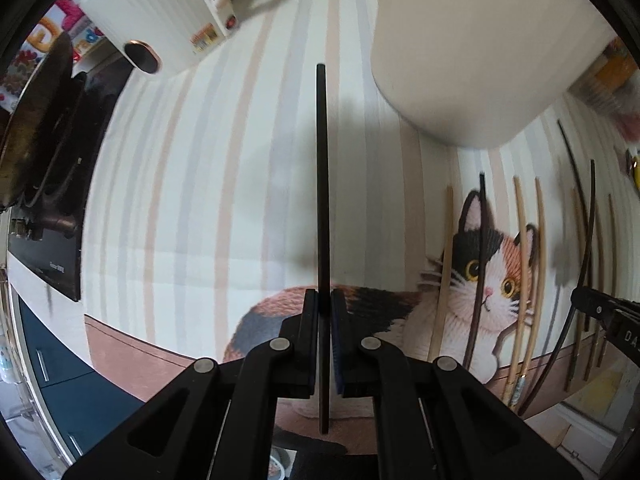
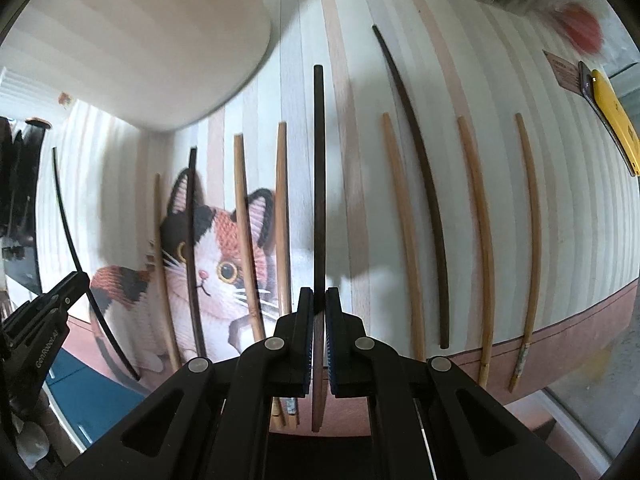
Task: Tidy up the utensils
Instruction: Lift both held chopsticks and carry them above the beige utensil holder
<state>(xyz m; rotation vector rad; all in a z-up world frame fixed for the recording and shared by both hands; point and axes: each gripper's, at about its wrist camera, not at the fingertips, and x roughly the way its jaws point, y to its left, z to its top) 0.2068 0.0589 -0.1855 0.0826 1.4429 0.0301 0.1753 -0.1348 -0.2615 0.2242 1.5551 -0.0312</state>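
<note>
My left gripper [image 1: 324,300] is shut on a black chopstick [image 1: 322,184] that points forward above the striped cat-print mat [image 1: 192,184]. My right gripper [image 2: 319,298] is shut on a dark brown chopstick [image 2: 319,184] held above the same mat [image 2: 568,208]. Several loose chopsticks lie in a row on the mat, light wooden ones [image 2: 404,236] and dark ones [image 2: 420,176]; they also show at the right of the left wrist view [image 1: 524,280]. The left gripper's black body [image 2: 44,320] shows at the left of the right wrist view, and the right gripper's body [image 1: 608,312] at the right of the left wrist view.
A large white round container [image 1: 472,52] stands on the mat behind the chopsticks, also in the right wrist view [image 2: 132,40]. A white appliance [image 1: 160,12] and a black stove with a pan [image 1: 44,140] are at the left. A yellow-handled tool [image 2: 612,116] lies far right.
</note>
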